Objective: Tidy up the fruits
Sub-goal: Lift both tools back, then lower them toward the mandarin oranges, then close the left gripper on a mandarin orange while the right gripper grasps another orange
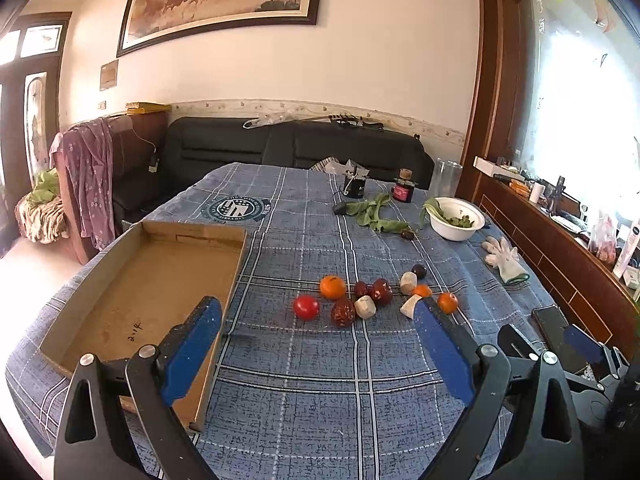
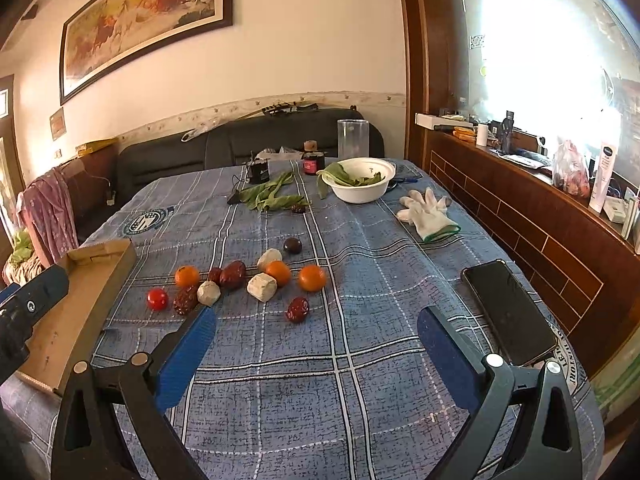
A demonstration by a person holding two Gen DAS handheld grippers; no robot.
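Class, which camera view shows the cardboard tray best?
The left wrist view: the cardboard tray fills the left side, its bare floor and walls open to sight. The right wrist view catches only one end of it at the left edge.

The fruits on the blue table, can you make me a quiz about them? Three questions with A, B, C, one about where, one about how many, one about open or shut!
1. Where is the cardboard tray?
A. left of the fruits
B. behind the white bowl
C. on the sofa

2. How many oranges lie on the tablecloth?
A. one
B. three
C. six

3. How are the two grippers?
A. both shut on fruit
B. both open and holding nothing
C. one open, one shut

Answers:
1. A: in the left wrist view the tray sits left of the red tomato.
2. B: the right wrist view shows three oranges.
3. B: the left gripper and right gripper have their blue fingers spread wide with nothing between them.
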